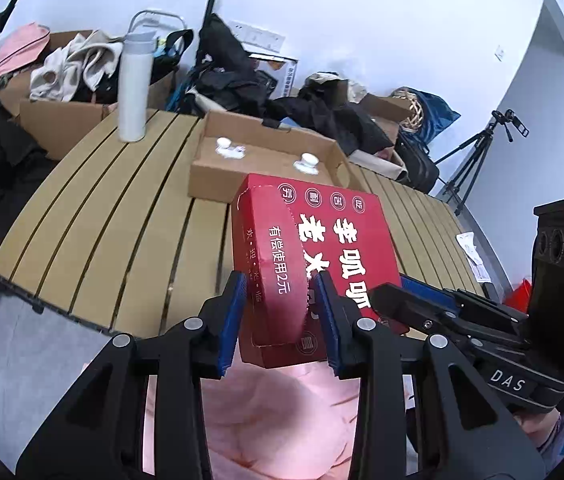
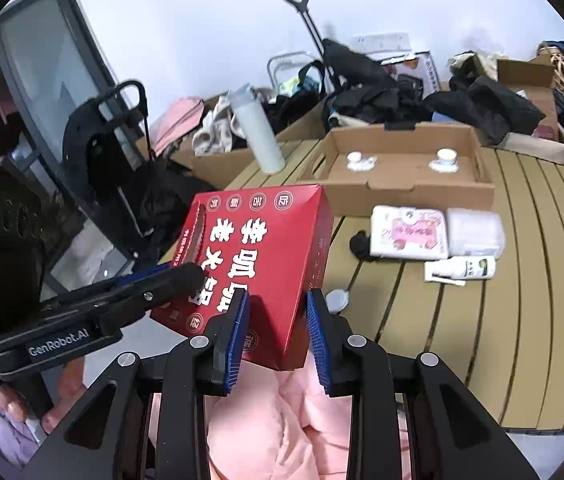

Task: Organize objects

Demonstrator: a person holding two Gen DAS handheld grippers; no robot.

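A red cardboard box (image 1: 322, 240) with white Chinese lettering hangs tilted above the near edge of the slatted wooden table (image 1: 101, 220). My left gripper (image 1: 279, 284) is shut on the box's near left edge, its blue pads pressing both faces. My right gripper (image 2: 277, 300) is shut on the near right corner of the same red box (image 2: 265, 240). Each gripper shows in the other's view: the right gripper (image 1: 402, 292) at the box's right side, the left gripper (image 2: 185, 276) at its left side.
An open cardboard tray (image 2: 414, 192) holding two small white pieces sits behind the box, beside a white bottle (image 2: 261, 136). A tissue pack (image 2: 408, 232), clear packet (image 2: 476, 228) and spray bottle (image 2: 466, 270) lie right. Pink fabric (image 2: 282, 420) lies below me. Clothes-filled boxes line the back.
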